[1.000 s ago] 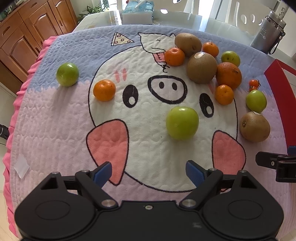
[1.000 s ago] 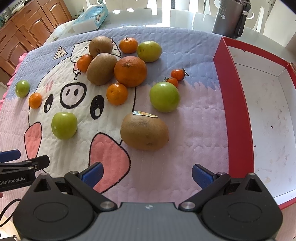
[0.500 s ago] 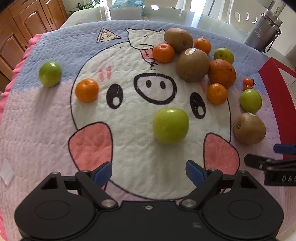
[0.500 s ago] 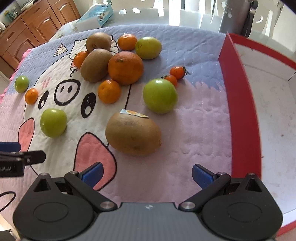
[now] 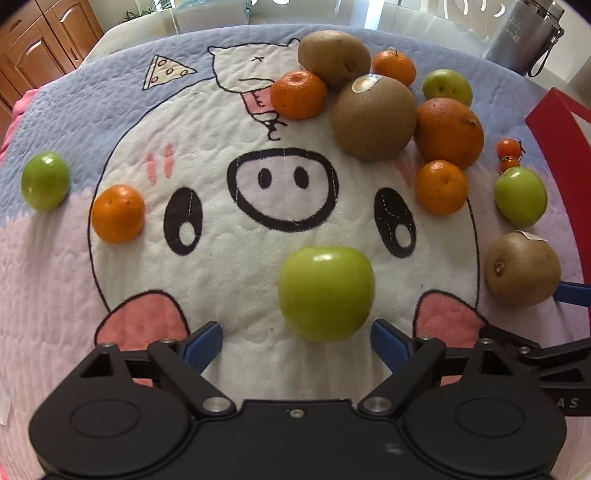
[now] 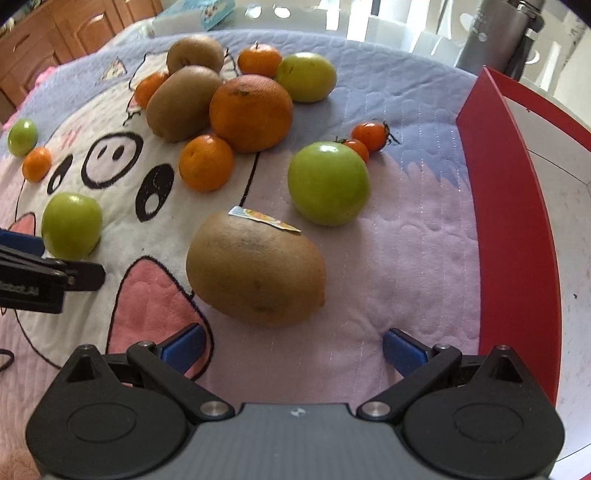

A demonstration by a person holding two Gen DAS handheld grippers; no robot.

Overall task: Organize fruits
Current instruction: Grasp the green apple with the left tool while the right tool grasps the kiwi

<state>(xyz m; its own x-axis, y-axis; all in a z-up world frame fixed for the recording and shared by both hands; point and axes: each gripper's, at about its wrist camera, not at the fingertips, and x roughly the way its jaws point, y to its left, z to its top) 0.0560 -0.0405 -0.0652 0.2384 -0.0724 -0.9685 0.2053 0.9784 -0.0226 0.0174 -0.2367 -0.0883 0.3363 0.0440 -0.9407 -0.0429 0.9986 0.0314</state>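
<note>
Fruit lies scattered on a pig-print blanket (image 5: 221, 280). My left gripper (image 5: 297, 343) is open, its blue pads just short of a green apple (image 5: 325, 293) that sits slightly right of centre. My right gripper (image 6: 291, 349) is open too, close behind a brown kiwi (image 6: 255, 271) with a sticker on top. Beyond the kiwi sit another green apple (image 6: 328, 182), two cherry tomatoes (image 6: 371, 136), a big orange (image 6: 251, 112), tangerines (image 6: 206, 162) and more kiwis (image 6: 183, 101). A red-rimmed white tray (image 6: 517, 229) stands at the right.
A green apple (image 5: 45, 181) and a tangerine (image 5: 118, 213) lie apart at the blanket's left. A grey metal flask (image 5: 524, 35) and a tissue pack (image 6: 195, 13) stand on the glass table behind. Wooden cabinets (image 5: 37, 55) are at the far left.
Both grippers have moved forward and lower: the left one closer to the green apple, the right one closer to the stickered kiwi. No fruit has moved.
</note>
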